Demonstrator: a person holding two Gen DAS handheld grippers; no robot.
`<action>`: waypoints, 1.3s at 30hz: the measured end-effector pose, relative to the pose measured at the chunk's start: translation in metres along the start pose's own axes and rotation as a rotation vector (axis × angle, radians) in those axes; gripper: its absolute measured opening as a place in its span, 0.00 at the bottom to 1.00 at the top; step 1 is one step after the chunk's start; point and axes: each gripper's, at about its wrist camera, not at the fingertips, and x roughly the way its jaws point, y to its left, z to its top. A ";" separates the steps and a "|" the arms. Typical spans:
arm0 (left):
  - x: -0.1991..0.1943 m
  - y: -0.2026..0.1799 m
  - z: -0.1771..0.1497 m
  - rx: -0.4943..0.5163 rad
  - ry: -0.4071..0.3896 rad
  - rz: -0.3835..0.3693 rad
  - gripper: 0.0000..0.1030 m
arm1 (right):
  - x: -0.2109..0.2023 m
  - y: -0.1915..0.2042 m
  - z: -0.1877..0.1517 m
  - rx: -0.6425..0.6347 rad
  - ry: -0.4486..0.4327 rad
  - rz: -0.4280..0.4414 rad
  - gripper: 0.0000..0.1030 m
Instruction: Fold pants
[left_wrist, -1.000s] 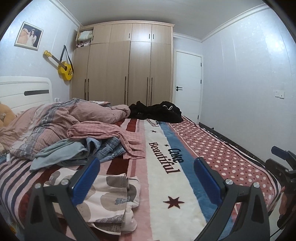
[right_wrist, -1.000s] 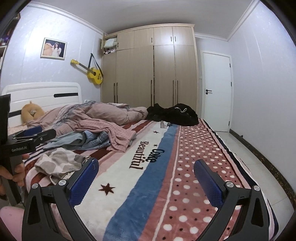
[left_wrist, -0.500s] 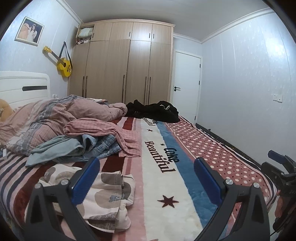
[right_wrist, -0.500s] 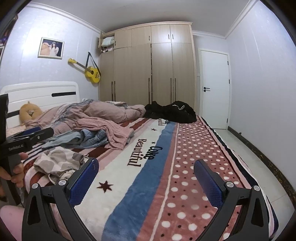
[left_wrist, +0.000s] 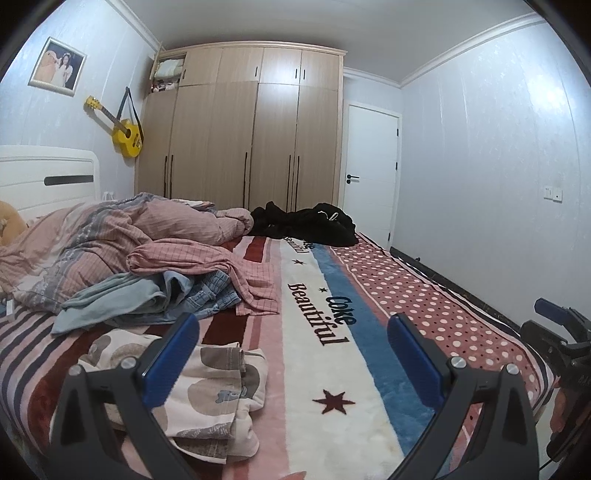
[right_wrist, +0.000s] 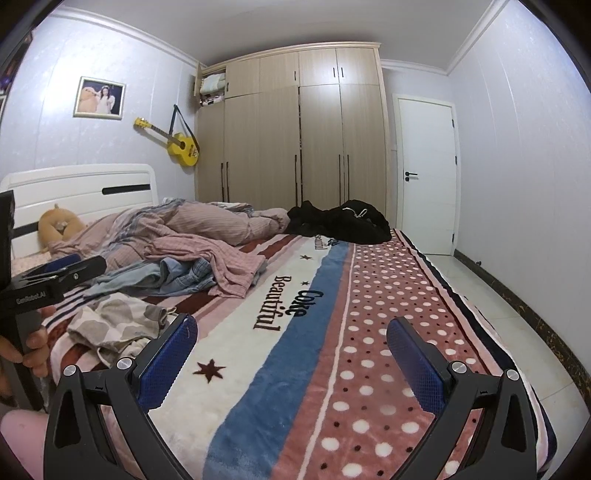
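Observation:
Cream pants with brown blotches (left_wrist: 207, 391) lie crumpled on the near left of the bed; they also show in the right wrist view (right_wrist: 114, 325). My left gripper (left_wrist: 291, 354) is open and empty, held above the bed's near edge, its left finger just over the pants. My right gripper (right_wrist: 291, 354) is open and empty over the blanket's striped and dotted part, to the right of the pants. The left gripper also appears at the left edge of the right wrist view (right_wrist: 55, 273).
A pile of pink, light blue and denim clothes (left_wrist: 177, 280) lies behind the pants. Black garments (left_wrist: 306, 225) lie at the far end of the bed. A striped and dotted blanket (right_wrist: 388, 314) covers the bed. A wardrobe (left_wrist: 240, 129) and a door (left_wrist: 369, 173) stand behind.
Both views have shifted slightly, with the bed now a little lower and closer in the left wrist view. Both grippers stay open and empty.

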 end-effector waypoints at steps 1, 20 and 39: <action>0.000 -0.001 0.000 0.003 -0.002 0.004 0.98 | 0.000 0.000 0.000 0.001 0.000 -0.001 0.99; -0.003 -0.001 0.001 -0.001 -0.014 0.004 0.99 | 0.000 -0.002 0.000 0.004 0.000 0.000 0.99; 0.003 -0.001 -0.002 -0.041 -0.009 0.001 0.99 | 0.000 -0.001 0.000 0.006 -0.002 0.000 0.99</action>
